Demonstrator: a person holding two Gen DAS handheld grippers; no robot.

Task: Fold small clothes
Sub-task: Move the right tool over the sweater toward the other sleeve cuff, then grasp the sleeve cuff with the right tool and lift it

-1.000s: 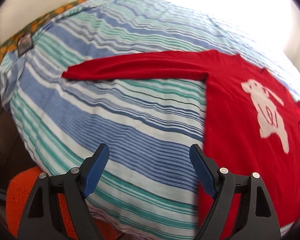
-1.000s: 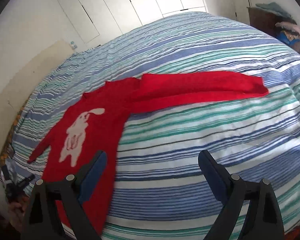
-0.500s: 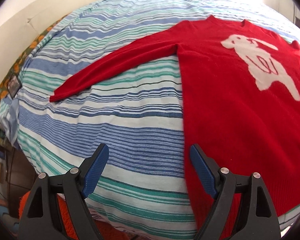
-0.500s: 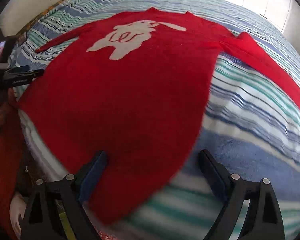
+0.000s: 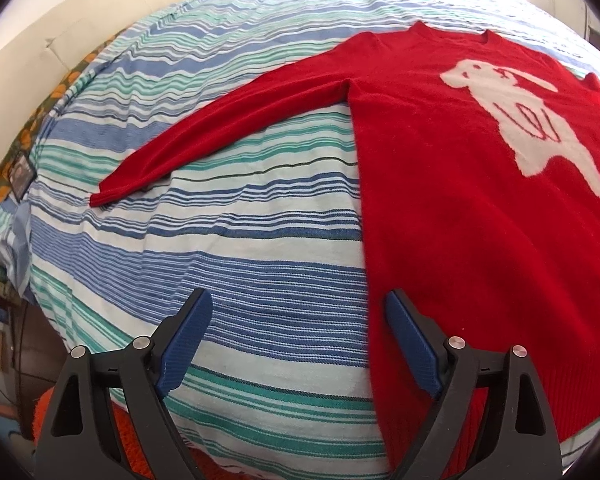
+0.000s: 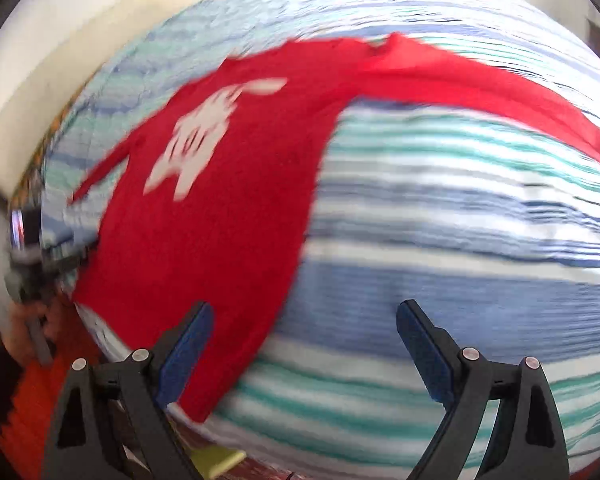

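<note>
Lying flat on the striped bedspread (image 5: 236, 272), your red sweater (image 5: 480, 208) has both sleeves spread. Your left gripper (image 5: 300, 344) is opening over its side edge, pinching nothing; your right gripper (image 6: 304, 352) hovers wide, empty.

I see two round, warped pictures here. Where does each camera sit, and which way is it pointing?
Left wrist: on the left gripper, looking down along its opening jaws at the striped bedspread and the red sweater; only its blue-padded fingers show.
Right wrist: on the right gripper, jaws open and empty, looking down, blurred, at the sweater's other side; a hand appears at the left edge.
Shared: the sweater with its white animal motif, and the bedspread.
</note>
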